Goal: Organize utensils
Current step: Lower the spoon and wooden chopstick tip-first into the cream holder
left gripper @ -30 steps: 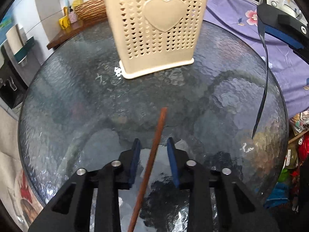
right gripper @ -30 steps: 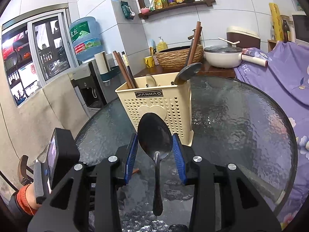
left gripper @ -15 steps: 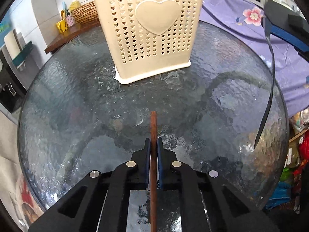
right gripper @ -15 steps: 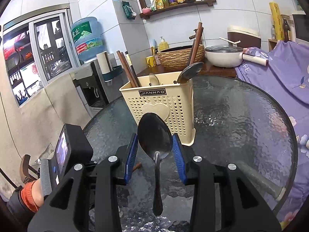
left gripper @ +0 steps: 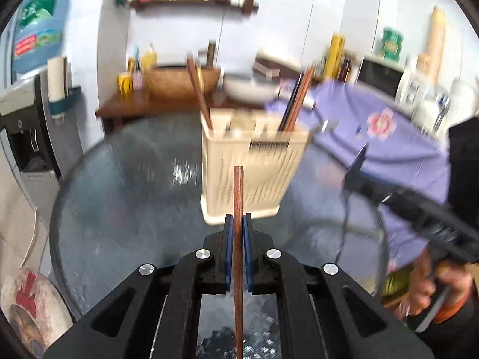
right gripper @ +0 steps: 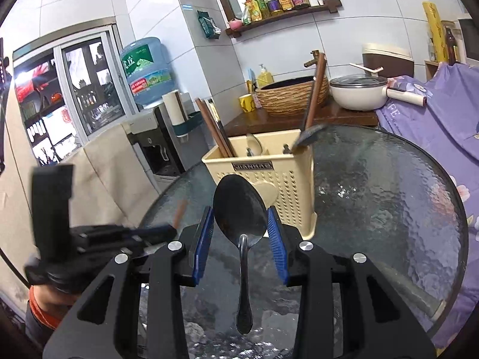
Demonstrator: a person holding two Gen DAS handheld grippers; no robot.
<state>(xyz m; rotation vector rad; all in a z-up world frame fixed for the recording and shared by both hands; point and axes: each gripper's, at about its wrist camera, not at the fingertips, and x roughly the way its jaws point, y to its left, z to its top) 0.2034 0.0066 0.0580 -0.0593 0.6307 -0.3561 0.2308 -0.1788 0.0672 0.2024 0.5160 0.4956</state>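
Observation:
My left gripper (left gripper: pixel 238 221) is shut on a brown chopstick (left gripper: pixel 238 191), held in the air above the glass and pointing at the cream utensil holder (left gripper: pixel 254 167). That view is motion-blurred. In the right wrist view the left gripper (right gripper: pixel 161 230) shows as a blur at lower left. My right gripper (right gripper: pixel 239 209) is shut on a dark metal spoon (right gripper: pixel 244 269), pads on the bowl's edges, handle hanging toward the camera. It sits just in front of the holder (right gripper: pixel 287 179). Chopsticks (right gripper: pixel 215 131) and a spoon (right gripper: pixel 308 136) stand in the holder.
The round textured glass table (right gripper: pixel 389 194) carries the holder. A purple flowered cloth (right gripper: pixel 434 119) lies to the right. Behind are a wooden counter with a wicker basket (right gripper: pixel 290 95) and a white pot (right gripper: pixel 359 92). A water dispenser (right gripper: pixel 149 137) stands at the left.
The left gripper's jaws closed on the chopstick lying on the glass, then lifted it and tilted upward. The right gripper kept still with the spoon.

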